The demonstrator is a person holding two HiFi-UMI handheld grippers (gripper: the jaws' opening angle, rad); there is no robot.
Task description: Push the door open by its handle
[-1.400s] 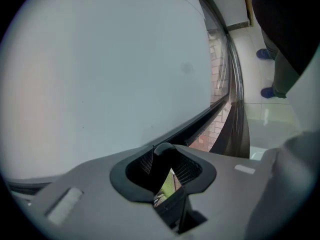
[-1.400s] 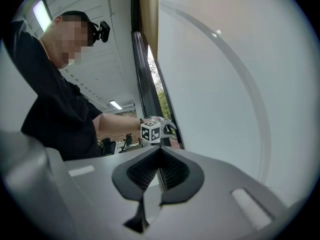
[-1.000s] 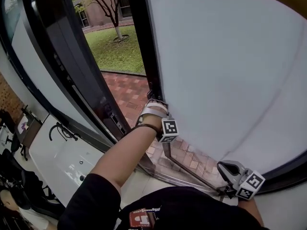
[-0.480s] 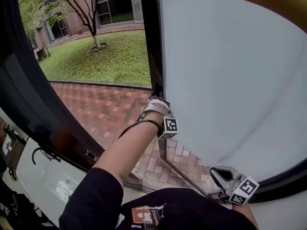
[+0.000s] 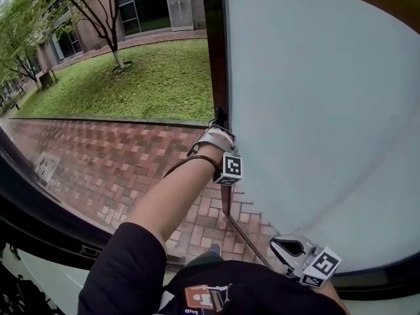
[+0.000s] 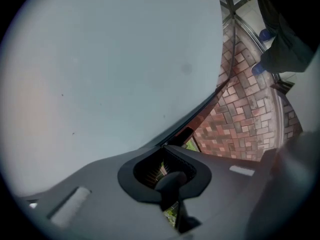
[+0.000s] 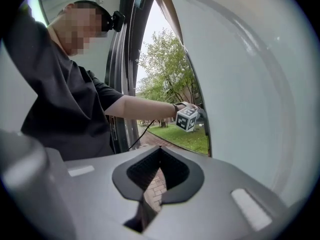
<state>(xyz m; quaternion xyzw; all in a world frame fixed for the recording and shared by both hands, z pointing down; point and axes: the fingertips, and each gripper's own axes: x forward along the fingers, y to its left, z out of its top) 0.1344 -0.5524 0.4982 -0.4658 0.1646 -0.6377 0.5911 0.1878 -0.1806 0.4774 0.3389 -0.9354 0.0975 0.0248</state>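
The door (image 5: pixel 315 110), the big pale panel filling the right of my head view, has swung well outward. 1 second ago only a narrow slice of lawn (image 5: pixel 151 77) and brick paving (image 5: pixel 118 156) showed past its dark edge. Now the whole yard lies open, so I judge the push nearly done. Its handle (image 5: pixel 228 205), which I take to be the slim dark bar along that edge, runs down from my left claw (image 5: pixel 218 128), set against the door's edge just above it. That claw's jaws have just clenched fully, and I see nothing caught between them. My right claw (image 5: pixel 287 247) hangs low near the bar's foot, also clenched on nothing. I count 1 door, 1 handle, 2 claws and 2 marker cubes (image 5: pixel 231 167).
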